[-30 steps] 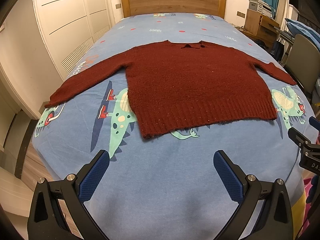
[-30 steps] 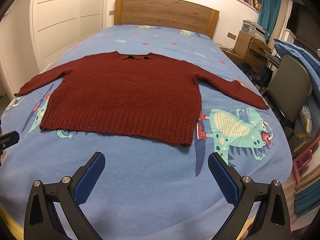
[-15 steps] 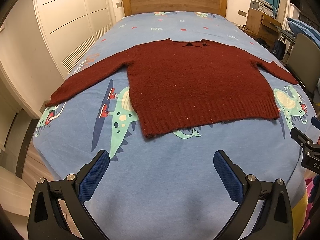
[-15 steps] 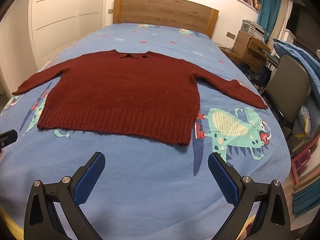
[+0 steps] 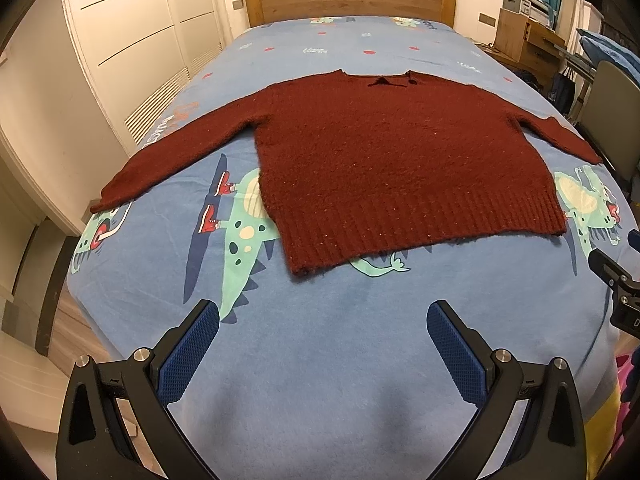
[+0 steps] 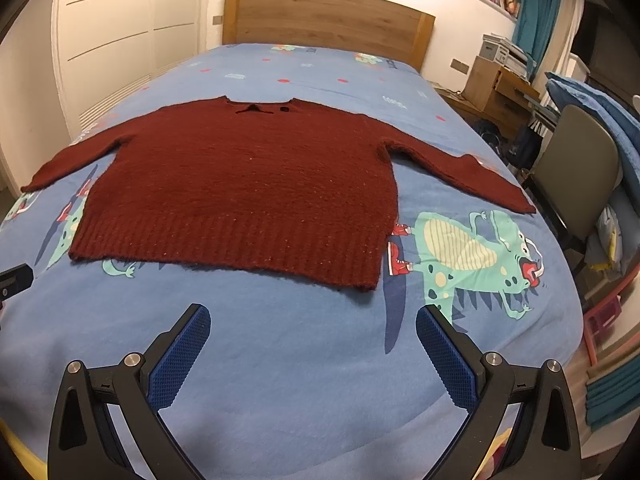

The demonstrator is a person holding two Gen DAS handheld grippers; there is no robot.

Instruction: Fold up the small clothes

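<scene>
Left wrist view: my left gripper (image 5: 323, 320) hovers with its blue pads spread wide and empty over bare blue bedsheet (image 5: 320, 380). Just ahead of its fingertips, slightly left of centre, lies the near hem corner of a dark red knitted sweater (image 5: 400, 160), spread flat with the ribbed hem toward me and the collar away. Its left sleeve (image 5: 172, 160) runs out ahead and to the left, ending near the mattress edge. At the right margin a black part of the other tool shows.

From the right wrist view, my right gripper (image 6: 313, 320) is likewise wide apart and holds nothing; the sweater's other hem corner sits just ahead between its tips, and the right sleeve (image 6: 460, 172) stretches ahead to the right, toward a chair (image 6: 576, 184). Beyond the collar stands the wooden headboard (image 6: 328, 20).

I judge the knit soft, thick and limp, fairly light, apt to sag and stretch if lifted by one point. The cuffs or the ribbed hem corners look like the firmest places to pinch.
</scene>
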